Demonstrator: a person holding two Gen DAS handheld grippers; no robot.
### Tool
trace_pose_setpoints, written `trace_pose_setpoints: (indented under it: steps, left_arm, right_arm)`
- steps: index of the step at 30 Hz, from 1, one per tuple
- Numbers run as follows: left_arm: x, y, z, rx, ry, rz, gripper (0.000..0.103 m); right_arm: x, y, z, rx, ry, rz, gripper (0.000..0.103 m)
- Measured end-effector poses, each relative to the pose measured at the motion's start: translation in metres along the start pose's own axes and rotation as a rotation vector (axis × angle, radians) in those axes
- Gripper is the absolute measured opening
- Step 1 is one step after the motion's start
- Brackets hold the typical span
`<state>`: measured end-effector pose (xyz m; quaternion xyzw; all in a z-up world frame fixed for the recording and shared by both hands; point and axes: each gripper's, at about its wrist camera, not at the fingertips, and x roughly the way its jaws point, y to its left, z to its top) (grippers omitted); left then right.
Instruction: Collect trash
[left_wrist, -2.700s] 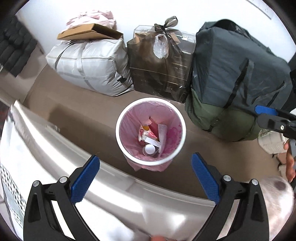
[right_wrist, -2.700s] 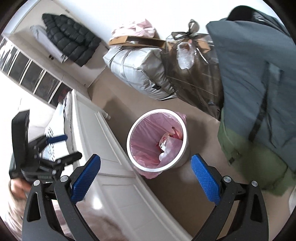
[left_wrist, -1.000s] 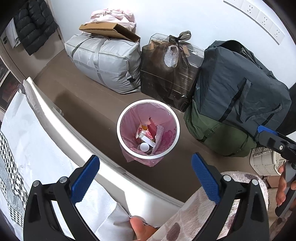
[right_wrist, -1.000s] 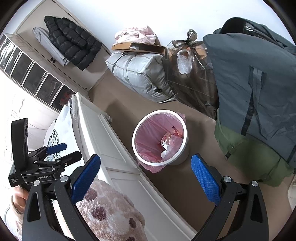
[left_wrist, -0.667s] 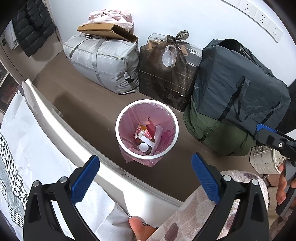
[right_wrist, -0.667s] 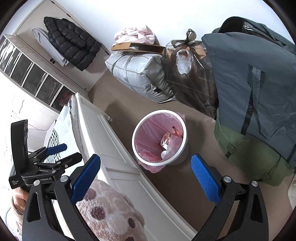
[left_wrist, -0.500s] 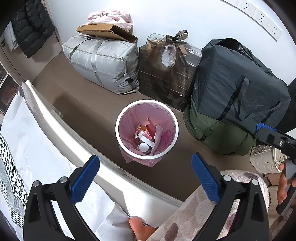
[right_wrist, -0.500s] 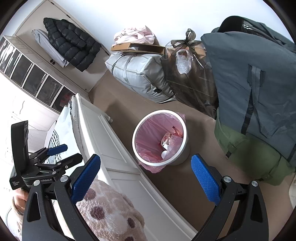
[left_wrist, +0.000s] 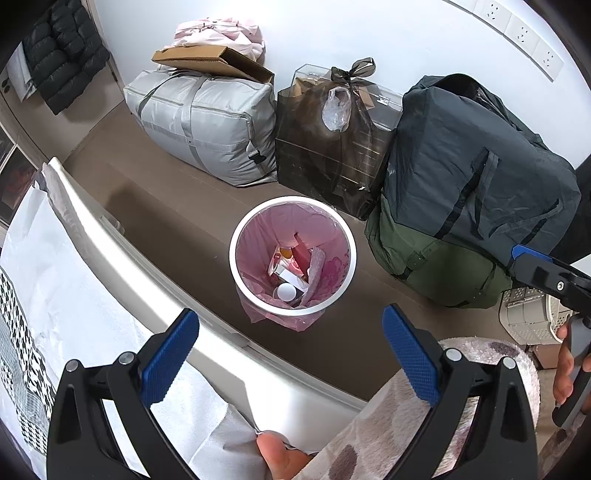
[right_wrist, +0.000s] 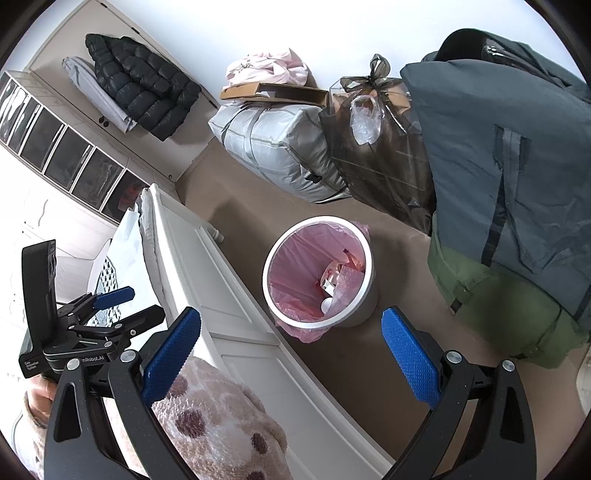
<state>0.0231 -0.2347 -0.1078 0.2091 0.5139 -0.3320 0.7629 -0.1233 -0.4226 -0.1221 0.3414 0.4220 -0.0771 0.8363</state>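
Blue-padded fingers (left_wrist: 170, 354) of both grippers gape wide, empty, above the pink-lined bin (left_wrist: 347, 236)

You held both tools over a smooth white plastic bin (left_wrist: 236, 236) lined with a thin, glossy pink film bag (left_wrist: 258, 236), your left gripper (left_wrist: 291, 354) and right gripper (right_wrist: 291, 354) showing matt black frames with knurled blue rubbery pads (left_wrist: 410, 354) and bright metal rivets. Against the wall stood a grey woven-fabric storage bag (left_wrist: 207, 122) with a slight sheen, topped by plain brown cardboard (left_wrist: 210, 62), beside a translucent dark plastic sack (left_wrist: 332, 147) and a matt navy cloth duffel (left_wrist: 472, 170). Your spotted fleece sleeve (right_wrist: 221, 417) looked soft and fuzzy beside the glossy white painted panel (right_wrist: 207, 273) and matt brown floor (left_wrist: 166, 206).
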Motion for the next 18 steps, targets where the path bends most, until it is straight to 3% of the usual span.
trace_pose_setpoints:
  steps: [8,12,18]
  left_arm:
    - [-0.0029,-0.0074,-0.0006,0.020,-0.023,-0.009,0.098]
    - [-0.0052,-0.0056,0.0016,-0.005,-0.025,-0.055,0.098]
    - [-0.0049,-0.0019,0.0011,-0.019,-0.016,-0.031,0.098]
  right_arm:
    - [0.0001,0.0004,0.0002,0.002,-0.001,-0.001,0.096]
    - [0.0022,-0.0002,-0.0035,0.002,0.002,-0.004,0.096]
    - [0.0031,-0.0007,-0.0066,0.004,0.004,-0.005,0.096]
